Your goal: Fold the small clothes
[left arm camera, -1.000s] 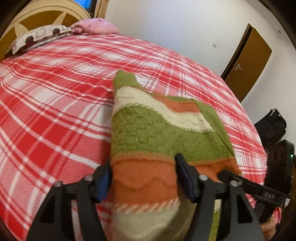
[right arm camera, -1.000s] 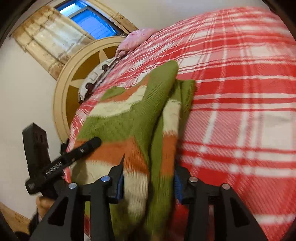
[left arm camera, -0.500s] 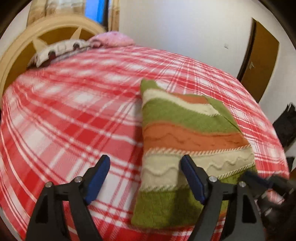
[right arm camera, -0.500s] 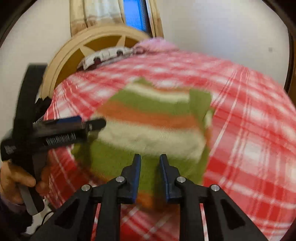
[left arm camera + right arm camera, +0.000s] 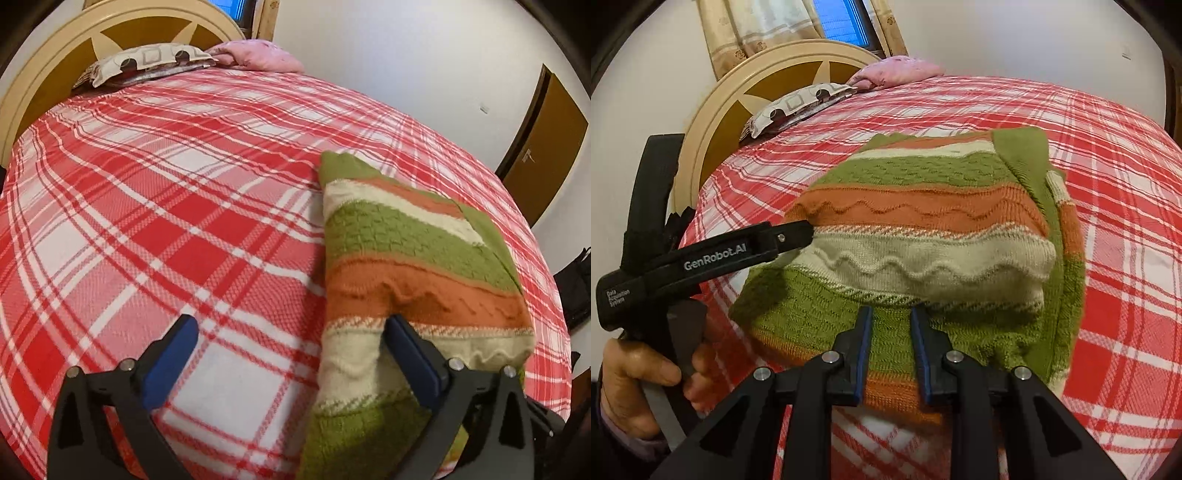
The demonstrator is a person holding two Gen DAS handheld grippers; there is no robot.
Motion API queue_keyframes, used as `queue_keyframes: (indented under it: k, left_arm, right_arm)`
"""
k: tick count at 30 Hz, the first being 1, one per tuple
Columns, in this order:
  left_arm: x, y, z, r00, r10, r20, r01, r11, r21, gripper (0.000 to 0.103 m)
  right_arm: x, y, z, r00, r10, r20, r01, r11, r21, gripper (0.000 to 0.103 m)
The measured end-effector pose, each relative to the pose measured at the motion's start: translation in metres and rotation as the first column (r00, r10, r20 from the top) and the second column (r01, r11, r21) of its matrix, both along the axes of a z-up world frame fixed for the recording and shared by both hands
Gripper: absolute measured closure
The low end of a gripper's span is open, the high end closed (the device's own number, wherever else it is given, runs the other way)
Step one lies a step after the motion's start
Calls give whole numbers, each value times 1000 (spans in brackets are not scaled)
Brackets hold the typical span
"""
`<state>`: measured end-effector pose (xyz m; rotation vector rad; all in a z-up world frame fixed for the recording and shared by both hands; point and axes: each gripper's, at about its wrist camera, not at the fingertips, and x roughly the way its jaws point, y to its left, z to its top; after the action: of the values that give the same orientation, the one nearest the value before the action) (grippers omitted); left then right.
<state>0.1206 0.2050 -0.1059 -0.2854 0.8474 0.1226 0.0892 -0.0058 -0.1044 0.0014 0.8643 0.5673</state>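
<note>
Red plaid bed [image 5: 155, 236] carries the folded striped sweater [image 5: 406, 266] at frame right, its lower edge cut off. Left hand-held gripper [image 5: 291, 354] is opening, nothing gripped; right hand-held gripper [image 5: 889, 354] stands narrowly parted, grasping nothing.

Folded striped knit sweater [image 5: 923, 229], green, orange, cream, flat on bed

Wide bare plaid bed [image 5: 166, 229] lay open left of the folded sweater [image 5: 413, 258]; pillows [image 5: 147, 61] and headboard [image 5: 33, 85] blocked the far end.
</note>
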Motion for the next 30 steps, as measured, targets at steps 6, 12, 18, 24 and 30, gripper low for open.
queue_keyframes:
  k: [6, 12, 18, 24, 30]
  left_arm:
    - [-30, -9, 5, 999, -13, -33, 15, 998, 65, 0]
    - [-63, -30, 9, 996, -43, -73, 52, 990, 130, 0]
    - [-97, -49, 12, 992, -102, -72, 114, 977, 179, 0]
    - [-125, -52, 35, 992, -122, 35, 114, 979, 168, 0]
    - [-134, -74, 59, 974, -211, 86, 196, 969, 152, 0]
  right_arm:
    - [-35, -18, 10, 998, -54, 38, 55, 998, -17, 79]
    - [-56, -27, 11, 989, -145, -25, 145, 989, -16, 76]
    - [-80, -34, 22, 986, -165, -27, 165, 986, -9, 36]
    - [-104, -49, 45, 973, -230, 10, 230, 973, -19, 36]
    - [-133, -65, 79, 946, -304, 115, 309, 951, -30, 36]
